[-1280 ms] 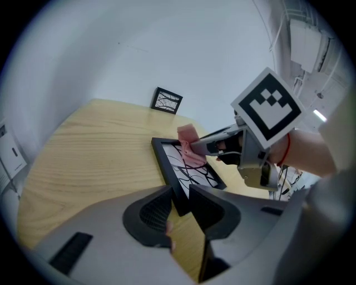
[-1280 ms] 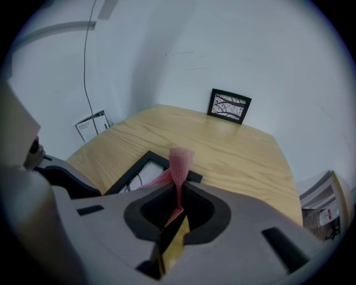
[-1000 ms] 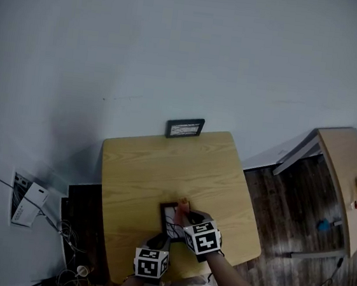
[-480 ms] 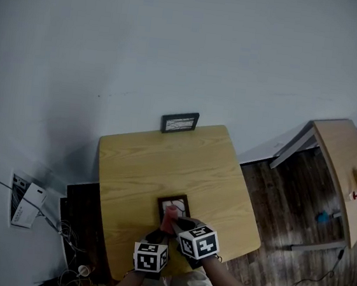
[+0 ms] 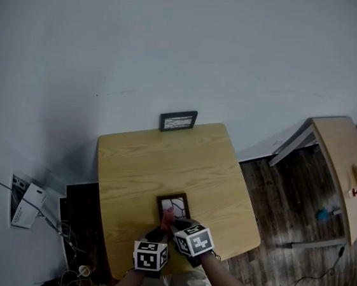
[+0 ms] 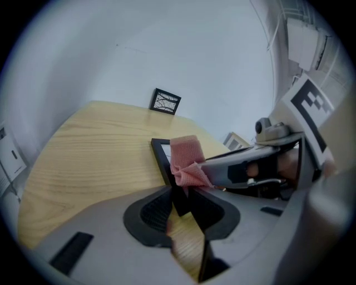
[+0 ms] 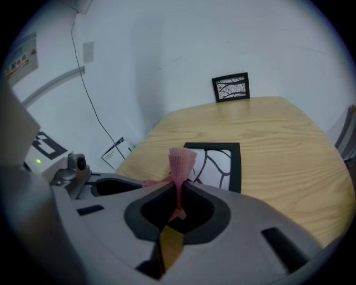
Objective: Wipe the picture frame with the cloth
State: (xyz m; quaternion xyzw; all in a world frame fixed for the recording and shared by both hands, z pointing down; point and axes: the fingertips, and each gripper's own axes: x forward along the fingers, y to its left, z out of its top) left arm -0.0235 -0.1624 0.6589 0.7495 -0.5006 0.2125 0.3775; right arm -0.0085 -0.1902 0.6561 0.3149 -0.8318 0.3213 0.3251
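Left gripper (image 6: 181, 195) fingers clamp the near corner of the picture frame (image 6: 161, 151). Frame lies flat on the surface (image 6: 94, 150) near its front edge, long side running away from the person. Right gripper (image 7: 178, 192) fingers pinch the pink cloth (image 7: 181, 160), bunched tip over the frame's near end. Only the right gripper view shows the frame's branch print clearly.

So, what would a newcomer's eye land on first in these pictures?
First, the pink cloth pinched in the right gripper, right at the picture frame lying on the table. The left gripper clamps that frame's near edge, and a second frame stands at the far edge against the wall.
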